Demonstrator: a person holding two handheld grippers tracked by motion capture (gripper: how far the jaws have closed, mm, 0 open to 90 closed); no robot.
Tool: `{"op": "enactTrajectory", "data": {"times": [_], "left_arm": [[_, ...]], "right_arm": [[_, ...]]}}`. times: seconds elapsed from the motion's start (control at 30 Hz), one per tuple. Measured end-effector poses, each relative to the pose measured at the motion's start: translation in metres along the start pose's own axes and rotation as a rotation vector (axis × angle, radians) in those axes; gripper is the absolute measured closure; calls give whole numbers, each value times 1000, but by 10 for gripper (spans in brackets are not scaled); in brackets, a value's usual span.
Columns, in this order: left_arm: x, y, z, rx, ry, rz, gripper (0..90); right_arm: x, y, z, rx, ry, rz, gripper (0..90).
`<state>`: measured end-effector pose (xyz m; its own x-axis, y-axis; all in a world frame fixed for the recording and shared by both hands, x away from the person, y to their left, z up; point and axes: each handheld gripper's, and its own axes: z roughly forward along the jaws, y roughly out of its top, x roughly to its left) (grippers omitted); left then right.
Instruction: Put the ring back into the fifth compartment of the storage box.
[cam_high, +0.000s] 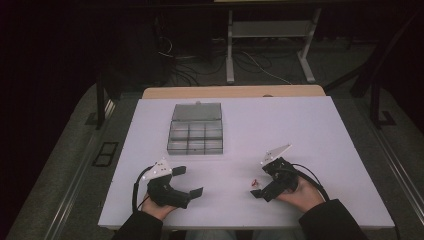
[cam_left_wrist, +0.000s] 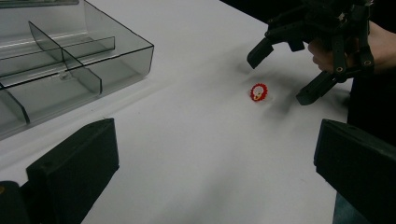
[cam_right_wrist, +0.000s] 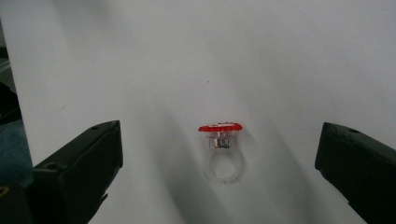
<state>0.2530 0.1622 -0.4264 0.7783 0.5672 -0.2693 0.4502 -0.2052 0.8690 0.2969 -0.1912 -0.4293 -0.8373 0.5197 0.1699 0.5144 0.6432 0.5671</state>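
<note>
Ring: small clear plastic ring with red round top (cam_right_wrist: 220, 149), tiny, top's pattern unreadable.
Right gripper (cam_high: 260, 178): jaws wide, flanking ring.
Left gripper (cam_high: 189, 180): jaws wide, empty.

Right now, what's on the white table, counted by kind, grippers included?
Toy ring with a red top and clear band: 1
Clear compartment box, lid open: 1
Black grippers: 2, the left gripper and the right gripper, both open
Total: 4
</note>
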Motion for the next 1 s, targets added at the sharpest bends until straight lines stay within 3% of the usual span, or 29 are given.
{"op": "enactTrajectory", "data": {"times": [0.33,0.4,1.0], "left_arm": [[0,0,0,0,-1,0,0],[0,0,0,0,0,0,0],[0,0,0,0,-1,2,0]], "right_arm": [[1,1,6,34,-8,-5,5],[1,2,7,37,-2,-16,120],[2,5,8,41,-17,-36,424]]}}
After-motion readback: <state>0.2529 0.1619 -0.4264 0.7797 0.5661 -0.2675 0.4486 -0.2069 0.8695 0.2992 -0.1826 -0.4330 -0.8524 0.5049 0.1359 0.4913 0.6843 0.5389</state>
